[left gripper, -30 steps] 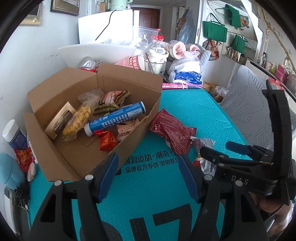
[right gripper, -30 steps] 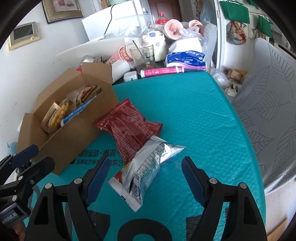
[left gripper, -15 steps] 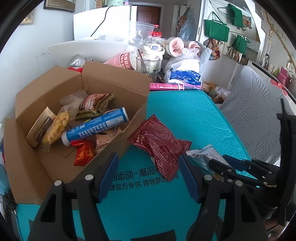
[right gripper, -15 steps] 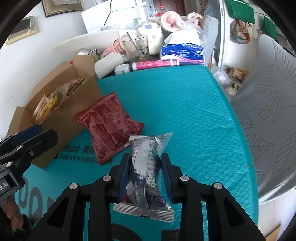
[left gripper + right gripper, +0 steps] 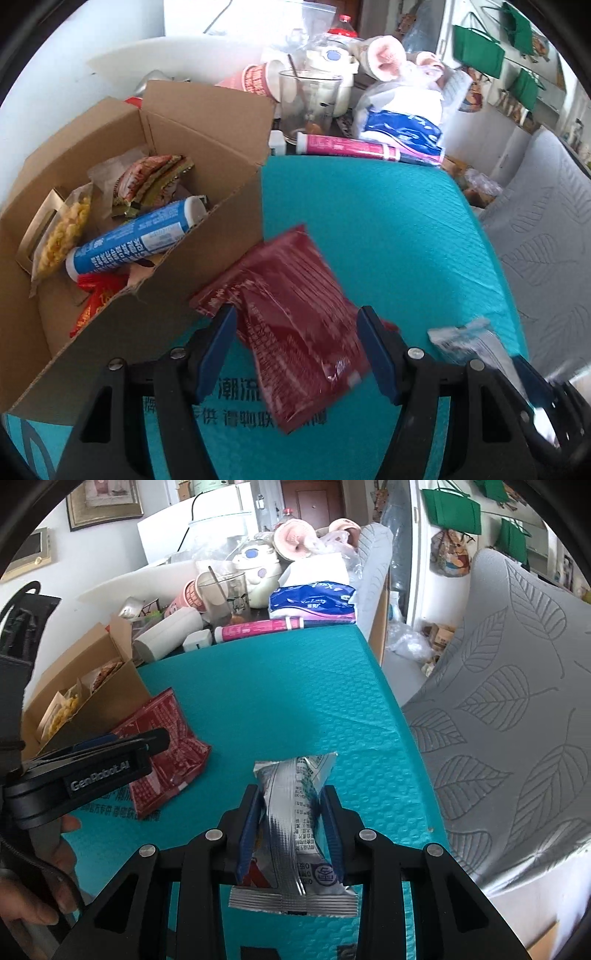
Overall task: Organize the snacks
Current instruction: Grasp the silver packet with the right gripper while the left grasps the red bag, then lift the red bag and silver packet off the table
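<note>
Closing within the last second, the right gripper [image 5: 291, 825] now pinches the silver packet [image 5: 295, 834] between its blue pads; a second ago that packet lay flat on the teal mat [image 5: 277, 701] with the jaws spread wide on either side of it. The packet now stands on edge in the grip, its crimped bottom seam hanging toward 6 o'clock in the right wrist view and its top poking up past the fingertips toward 12. So one snack is secured and looks ready to be carried to the box [image 5: 207, 122].

Meanwhile the left gripper [image 5: 295, 347] has come forward and down over the red packet [image 5: 291, 314]. Its jaws stand about half open, one pad on each side of the packet, not pressing on it as far as the view shows; the gap has not changed. The red packet lies flat on the mat, its upper corner touching or just beside the box's near wall at about 10 o'clock from the packet.

The box sits at 9 to 10 o'clock in the left wrist view and already holds a blue tube [image 5: 136, 236], a bag of yellow puffs [image 5: 66, 236] and several wrappers. Judging by this, two snacks remain outside: one gripped, one about to be.
</note>
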{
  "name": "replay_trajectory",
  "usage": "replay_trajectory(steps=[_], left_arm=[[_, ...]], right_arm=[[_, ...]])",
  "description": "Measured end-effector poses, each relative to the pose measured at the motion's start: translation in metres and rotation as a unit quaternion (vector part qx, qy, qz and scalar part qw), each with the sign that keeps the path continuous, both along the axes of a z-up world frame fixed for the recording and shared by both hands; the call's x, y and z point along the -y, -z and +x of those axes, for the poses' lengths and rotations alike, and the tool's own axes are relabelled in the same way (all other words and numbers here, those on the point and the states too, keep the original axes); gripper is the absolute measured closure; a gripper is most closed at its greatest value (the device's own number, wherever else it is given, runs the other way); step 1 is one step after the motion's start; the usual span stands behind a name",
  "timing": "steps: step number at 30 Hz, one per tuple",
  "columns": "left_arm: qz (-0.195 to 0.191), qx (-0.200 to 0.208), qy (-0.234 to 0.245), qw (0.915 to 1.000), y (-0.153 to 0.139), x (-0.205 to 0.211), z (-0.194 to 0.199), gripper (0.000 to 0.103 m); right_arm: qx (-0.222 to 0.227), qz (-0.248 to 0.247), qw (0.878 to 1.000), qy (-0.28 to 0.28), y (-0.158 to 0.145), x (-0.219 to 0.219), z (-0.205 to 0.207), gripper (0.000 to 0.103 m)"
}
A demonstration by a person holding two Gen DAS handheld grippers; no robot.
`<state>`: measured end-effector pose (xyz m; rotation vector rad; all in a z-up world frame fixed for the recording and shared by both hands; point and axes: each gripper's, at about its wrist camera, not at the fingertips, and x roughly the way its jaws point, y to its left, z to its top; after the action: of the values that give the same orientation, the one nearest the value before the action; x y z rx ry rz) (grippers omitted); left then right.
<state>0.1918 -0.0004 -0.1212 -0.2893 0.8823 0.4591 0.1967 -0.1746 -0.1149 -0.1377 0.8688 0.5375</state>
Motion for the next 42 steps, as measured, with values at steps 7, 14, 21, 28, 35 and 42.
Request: replay_trajectory(steps=[7,14,21,28,35,42], left_arm=[[0.019,-0.013,-0.021,0.9995,0.012,0.0,0.011,0.025],[-0.029,-0.021,-0.033,0.9988,0.029,-0.01,0.007,0.013],[-0.027,-0.011,0.036,0.9989,0.025,0.002,0.002,0.04],[-0.041,-0.033,0.138,0.9891,0.018,0.025,-0.025,0.047],[-0.024,-0.053,0.235,0.9703,0.015,0.064,-0.09,0.047],[-0.034,-0.067,0.296,0.9522,0.013,0.084,-0.141,0.047]], right_arm=[[-0.001,0.017,1.0,0.001,0.002,0.007,-0.001,0.07],[-0.005,0.026,1.0,0.001,0.004,0.012,-0.003,0.07],[-0.011,0.027,1.0,-0.01,0.008,0.013,-0.004,0.07],[-0.027,0.045,0.999,0.004,0.009,0.027,-0.024,0.071],[-0.034,0.051,0.998,0.022,0.01,0.044,-0.072,0.071],[-0.044,0.058,0.996,0.054,0.009,0.061,-0.126,0.071]])
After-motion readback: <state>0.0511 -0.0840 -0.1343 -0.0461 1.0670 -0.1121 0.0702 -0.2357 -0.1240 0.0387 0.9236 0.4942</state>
